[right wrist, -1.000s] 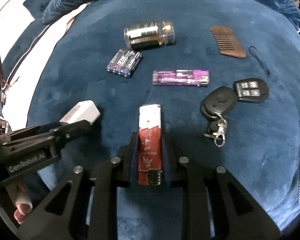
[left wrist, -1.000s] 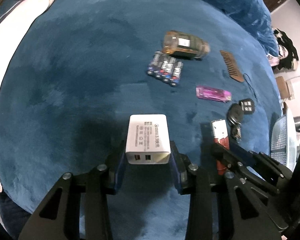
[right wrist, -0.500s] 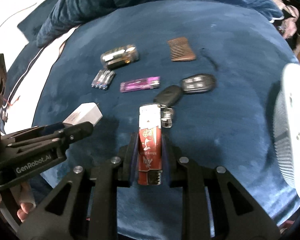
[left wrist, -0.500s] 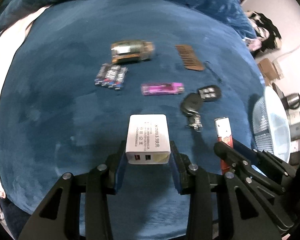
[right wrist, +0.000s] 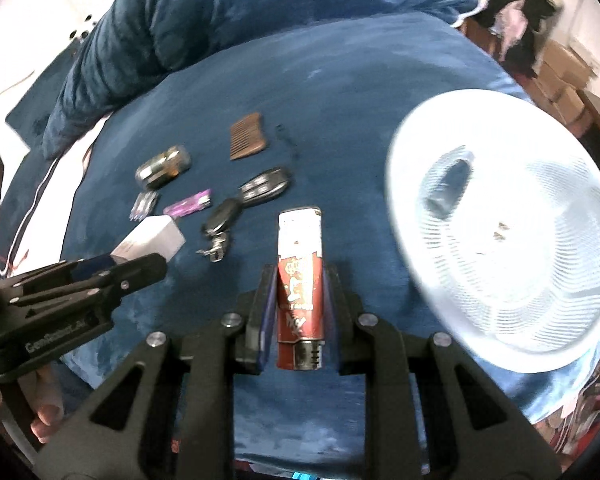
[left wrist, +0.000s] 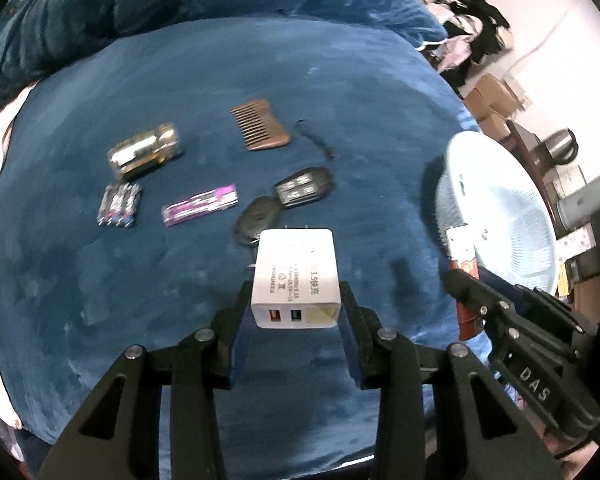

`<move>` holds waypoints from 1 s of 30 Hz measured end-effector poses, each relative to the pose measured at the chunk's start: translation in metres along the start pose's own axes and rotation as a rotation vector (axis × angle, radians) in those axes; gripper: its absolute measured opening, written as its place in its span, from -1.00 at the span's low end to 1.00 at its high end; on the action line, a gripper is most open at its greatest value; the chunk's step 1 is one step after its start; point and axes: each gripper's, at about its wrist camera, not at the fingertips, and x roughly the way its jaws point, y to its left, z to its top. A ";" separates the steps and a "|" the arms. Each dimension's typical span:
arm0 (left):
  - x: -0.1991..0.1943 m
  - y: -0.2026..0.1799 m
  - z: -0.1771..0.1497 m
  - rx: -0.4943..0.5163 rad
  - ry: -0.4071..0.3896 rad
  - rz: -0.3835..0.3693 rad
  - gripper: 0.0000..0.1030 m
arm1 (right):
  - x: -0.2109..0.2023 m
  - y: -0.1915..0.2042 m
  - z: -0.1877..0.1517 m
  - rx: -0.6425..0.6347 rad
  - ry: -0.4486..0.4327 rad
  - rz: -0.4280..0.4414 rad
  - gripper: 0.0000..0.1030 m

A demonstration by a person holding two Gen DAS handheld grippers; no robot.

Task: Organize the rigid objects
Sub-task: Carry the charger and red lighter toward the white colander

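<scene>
A white two-port USB charger [left wrist: 294, 280], label up and prongs forward, sits mid-frame, clamped by the left gripper [left wrist: 292, 316]. The right gripper [right wrist: 298, 312] pinches a red-and-white lighter [right wrist: 300, 276] at lower centre, beside the pale mesh basket [right wrist: 404, 208] at right.

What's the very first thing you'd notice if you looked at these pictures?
Probably the white USB charger pinched in the left tool, right in the middle of the left wrist view. Next, the red lighter gripped upright in the right tool, with the big white mesh basket just to its right. Behind them, keys, a comb and batteries lie scattered on the blue blanket.
</scene>
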 end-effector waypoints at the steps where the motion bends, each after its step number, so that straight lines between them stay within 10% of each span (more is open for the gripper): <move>1: -0.001 -0.005 0.002 0.008 -0.001 -0.003 -0.22 | -0.003 -0.007 0.000 0.013 -0.006 -0.004 -0.56; 30: 0.026 -0.162 0.031 0.213 0.055 -0.181 -0.22 | -0.051 -0.139 -0.002 0.243 -0.075 -0.133 -0.56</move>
